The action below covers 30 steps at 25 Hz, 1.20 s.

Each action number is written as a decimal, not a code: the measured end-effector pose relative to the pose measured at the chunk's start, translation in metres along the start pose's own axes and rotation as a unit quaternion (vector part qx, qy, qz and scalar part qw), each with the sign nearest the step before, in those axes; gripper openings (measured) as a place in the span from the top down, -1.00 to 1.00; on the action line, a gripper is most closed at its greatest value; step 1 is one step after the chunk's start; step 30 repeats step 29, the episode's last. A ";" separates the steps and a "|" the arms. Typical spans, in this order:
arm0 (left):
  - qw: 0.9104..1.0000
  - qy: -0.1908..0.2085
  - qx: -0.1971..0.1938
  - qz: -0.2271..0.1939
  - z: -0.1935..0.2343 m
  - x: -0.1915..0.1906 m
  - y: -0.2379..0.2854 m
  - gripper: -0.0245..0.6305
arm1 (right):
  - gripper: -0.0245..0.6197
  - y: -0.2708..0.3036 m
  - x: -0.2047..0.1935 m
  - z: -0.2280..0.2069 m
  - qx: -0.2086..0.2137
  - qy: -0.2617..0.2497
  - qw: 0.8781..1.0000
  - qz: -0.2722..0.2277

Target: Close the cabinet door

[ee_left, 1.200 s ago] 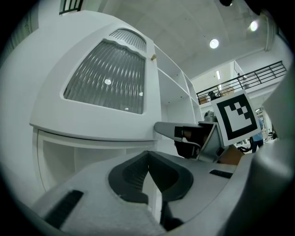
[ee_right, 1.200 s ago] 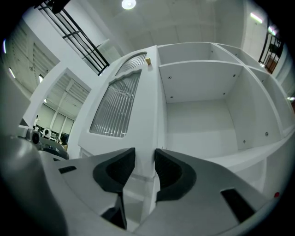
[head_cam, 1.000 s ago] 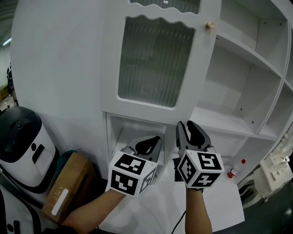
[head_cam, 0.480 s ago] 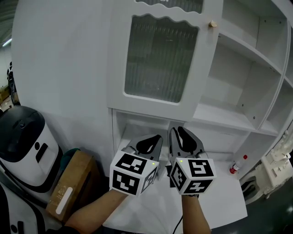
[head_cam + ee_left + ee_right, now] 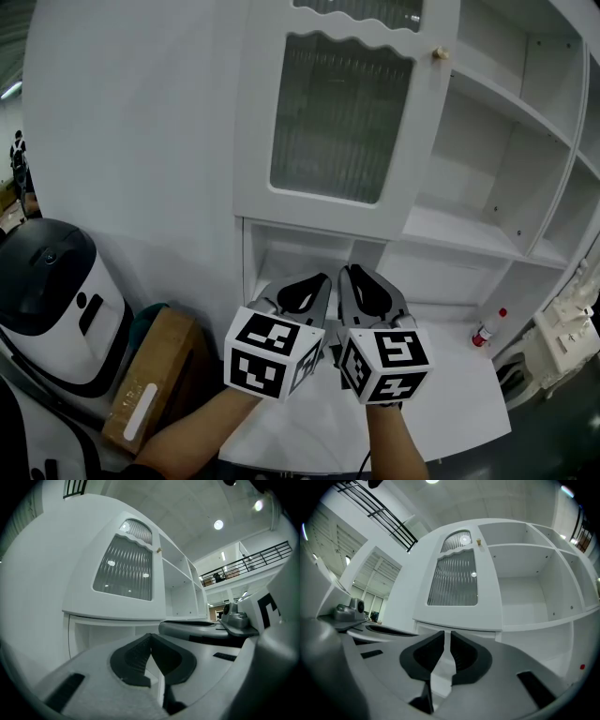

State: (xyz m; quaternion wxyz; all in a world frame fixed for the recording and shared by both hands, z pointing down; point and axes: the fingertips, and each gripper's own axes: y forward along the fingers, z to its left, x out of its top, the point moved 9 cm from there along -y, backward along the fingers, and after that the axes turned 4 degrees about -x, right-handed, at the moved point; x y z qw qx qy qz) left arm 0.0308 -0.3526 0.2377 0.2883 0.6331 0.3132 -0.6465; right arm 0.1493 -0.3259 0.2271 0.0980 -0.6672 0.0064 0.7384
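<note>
Left gripper (image 5: 306, 287) jaws were together, empty. Right gripper (image 5: 366, 281) jaws had just been closing to a narrow gap, empty, below the cabinet door (image 5: 337, 112).

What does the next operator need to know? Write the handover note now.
Left claw: shut, empty, below the cabinet door, not touching it.
Right claw: jaws have just been closing, a narrow gap left, nothing between them. It sits beside the left one, clear of the door.
Door: ribbed-glass panel, knob at its upper right. It looks flat against the cabinet, but I cannot confirm it is fully seated.
Done: door appears closed.
Left: check the knob edge and push it home if it stands off.
</note>
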 end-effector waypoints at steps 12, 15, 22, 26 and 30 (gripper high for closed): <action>1.000 0.003 -0.005 -0.003 0.011 0.001 -0.023 0.88 | 0.84 -0.006 0.002 0.029 -0.005 -0.006 1.000 0.005; 1.000 0.002 -0.007 -0.002 0.014 0.001 -0.026 0.88 | 0.84 -0.005 0.002 0.034 -0.006 -0.007 1.000 0.006; 1.000 -0.002 -0.005 -0.002 0.020 0.000 -0.032 0.88 | 0.84 -0.003 0.002 0.041 -0.007 -0.008 1.000 0.010; 1.000 -0.002 -0.009 0.003 0.021 -0.001 -0.032 0.88 | 0.84 -0.002 0.000 0.041 -0.009 -0.006 1.000 0.016; 1.000 0.001 -0.011 0.007 0.024 0.000 -0.032 0.88 | 0.84 -0.001 0.000 0.043 -0.007 -0.005 1.000 0.017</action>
